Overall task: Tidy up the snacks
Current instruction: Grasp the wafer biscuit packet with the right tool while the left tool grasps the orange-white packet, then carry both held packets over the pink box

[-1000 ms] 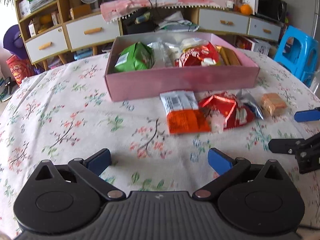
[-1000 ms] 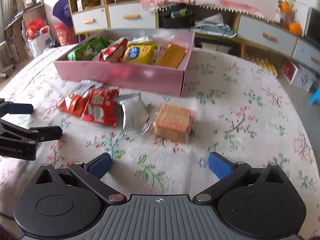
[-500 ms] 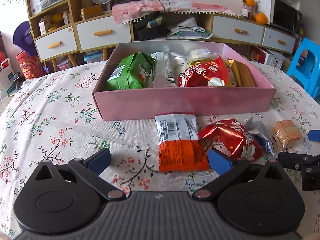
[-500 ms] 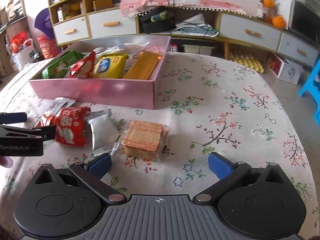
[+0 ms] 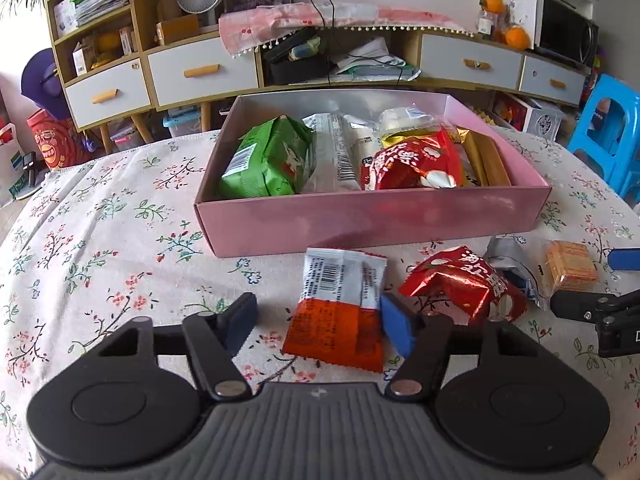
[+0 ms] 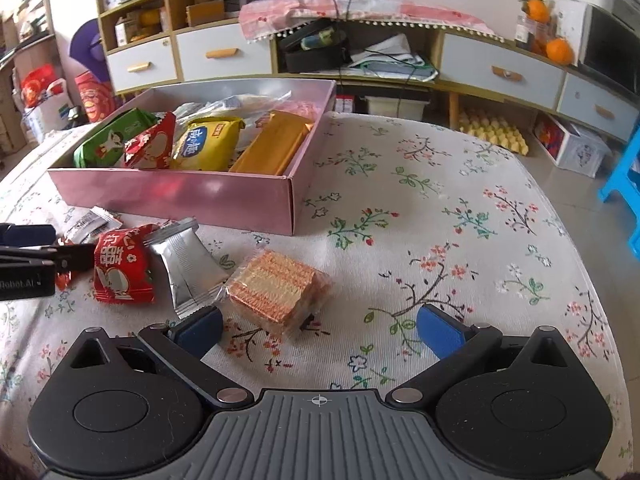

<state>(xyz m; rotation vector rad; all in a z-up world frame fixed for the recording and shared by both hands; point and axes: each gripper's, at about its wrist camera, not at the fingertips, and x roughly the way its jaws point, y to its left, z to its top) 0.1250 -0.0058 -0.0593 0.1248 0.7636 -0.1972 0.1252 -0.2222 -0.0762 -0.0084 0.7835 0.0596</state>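
Left gripper (image 5: pixel 320 322): jaws apart, straddling the orange-and-white snack packet (image 5: pixel 340 308); right pad at the packet's edge, contact not confirmable.
Right gripper (image 6: pixel 318 330): jaws wide, holding nothing, just short of the wafer pack (image 6: pixel 280 288).
Location: four loose snacks lie on the floral tablecloth (image 6: pixel 440 220) in front of the pink box (image 5: pixel 372 224), which already holds several packets.
Orange-and-white snack packet: flat, light, soft film; likely slippery. Grip across the narrow width, near the middle.
Wafer pack: clear wrap over brittle wafers; judged fragile. Close gently on the long sides.
Red crinkled packet (image 5: pixel 464 284): puffy, deformable; pinch a sealed end.
Silver pouch (image 6: pixel 188 264): thin, slick foil; partly tucked under its neighbours.
Obscured: box contents overlap; rear items unidentifiable. Packet print unreadable. Each gripper is cropped at the other view's edge.
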